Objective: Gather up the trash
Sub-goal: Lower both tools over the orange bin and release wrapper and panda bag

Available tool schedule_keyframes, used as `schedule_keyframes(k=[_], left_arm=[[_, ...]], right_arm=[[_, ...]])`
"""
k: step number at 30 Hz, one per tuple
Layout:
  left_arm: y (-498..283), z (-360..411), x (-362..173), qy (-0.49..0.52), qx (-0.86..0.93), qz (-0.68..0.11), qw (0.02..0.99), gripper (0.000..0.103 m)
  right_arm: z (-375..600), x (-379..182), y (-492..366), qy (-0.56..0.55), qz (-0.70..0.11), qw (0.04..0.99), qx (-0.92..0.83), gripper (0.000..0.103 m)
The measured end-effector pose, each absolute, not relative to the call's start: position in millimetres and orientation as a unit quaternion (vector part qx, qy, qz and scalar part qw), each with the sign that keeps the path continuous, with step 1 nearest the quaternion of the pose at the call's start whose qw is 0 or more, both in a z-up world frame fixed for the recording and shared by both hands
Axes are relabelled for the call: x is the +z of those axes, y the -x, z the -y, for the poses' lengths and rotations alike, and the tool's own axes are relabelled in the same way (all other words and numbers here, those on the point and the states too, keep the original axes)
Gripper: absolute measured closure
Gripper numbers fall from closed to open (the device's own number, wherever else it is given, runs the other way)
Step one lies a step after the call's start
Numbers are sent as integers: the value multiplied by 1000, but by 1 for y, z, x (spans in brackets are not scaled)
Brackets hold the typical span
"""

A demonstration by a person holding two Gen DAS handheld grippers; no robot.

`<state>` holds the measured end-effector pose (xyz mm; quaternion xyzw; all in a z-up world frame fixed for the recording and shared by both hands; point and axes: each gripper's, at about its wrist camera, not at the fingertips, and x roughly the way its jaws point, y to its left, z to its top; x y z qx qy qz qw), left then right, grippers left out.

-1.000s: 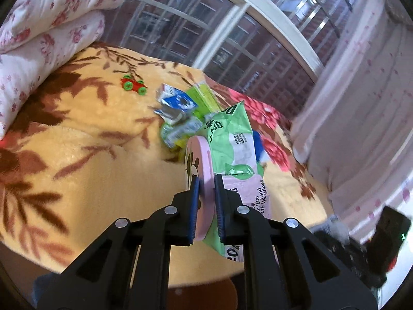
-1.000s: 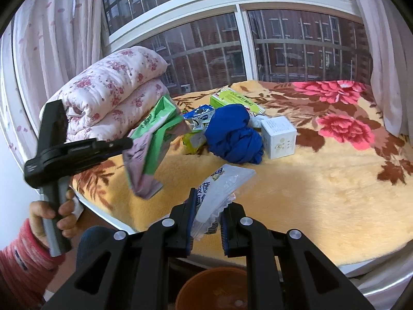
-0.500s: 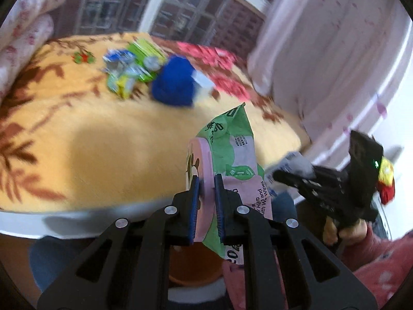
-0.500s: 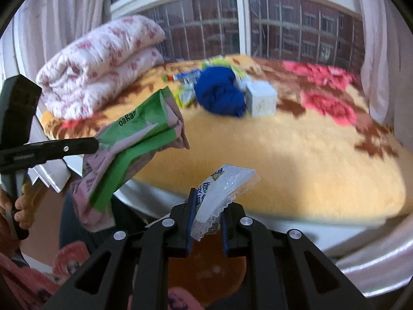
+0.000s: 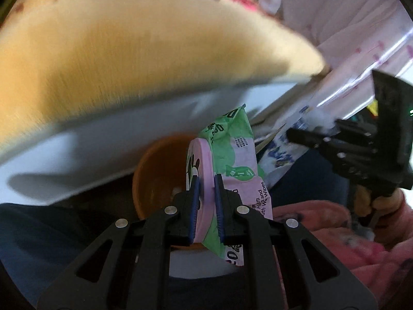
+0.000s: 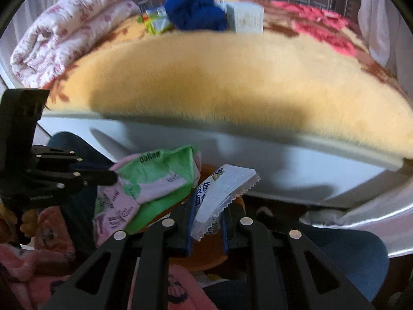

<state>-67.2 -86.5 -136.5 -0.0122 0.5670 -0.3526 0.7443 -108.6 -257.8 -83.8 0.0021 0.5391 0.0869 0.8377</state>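
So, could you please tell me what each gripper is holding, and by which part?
Left gripper: wet-wipes pack, by its pink lid. Right gripper: white wrapper, by its lower end.

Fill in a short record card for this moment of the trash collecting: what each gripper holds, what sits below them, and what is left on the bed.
left gripper: shut on wet wipes pack
right gripper: shut on white snack wrapper
below both: orange bin, beside the bed edge
on yellow floral blanket: blue cloth, white box, green cartons
also on bed: rolled floral quilt
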Motion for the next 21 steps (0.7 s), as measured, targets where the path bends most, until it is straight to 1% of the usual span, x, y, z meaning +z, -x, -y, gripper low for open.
schedule_keyframes(k=[4, 9, 10, 11, 12, 13, 14, 16, 17, 18, 19, 20, 21], left_arm=[[61, 93, -168, 11, -341, -598, 725, 91], [56, 102, -193, 7, -324, -626, 709, 91], [55, 102, -197, 4, -319, -630, 708, 91], [54, 106, -200, -1, -316, -633, 707, 91], [53, 107, -204, -7, -307, -640, 704, 91], [51, 110, -206, -11, -305, -644, 702, 91], [52, 111, -207, -13, -303, -648, 699, 91], [52, 114, -211, -22, -298, -653, 696, 90], [53, 115, -211, -26, -296, -653, 696, 90], [53, 116, -209, -27, -295, -652, 698, 90], [51, 121, -208, -28, -293, -650, 700, 84], [52, 124, -206, -28, -292, -648, 703, 72], [51, 124, -203, -28, -287, -644, 708, 63]], right_arm=[[255, -110, 102, -1, -569, 818, 88, 87], [251, -138, 95, 0, -600, 795, 92, 87], [251, -142, 93, 0, -605, 791, 91, 85], [251, -145, 92, 1, -609, 788, 90, 81], [251, -148, 89, 1, -613, 785, 88, 75], [253, -151, 88, -2, -617, 782, 86, 67], [254, -152, 86, -1, -617, 782, 84, 66], [257, -154, 85, -2, -619, 781, 80, 58], [259, -155, 84, -6, -620, 780, 78, 51], [260, -156, 84, -8, -621, 780, 77, 49], [261, -156, 83, -8, -621, 780, 77, 49], [261, -157, 82, -8, -622, 779, 76, 49], [262, -157, 82, -9, -623, 779, 76, 48]])
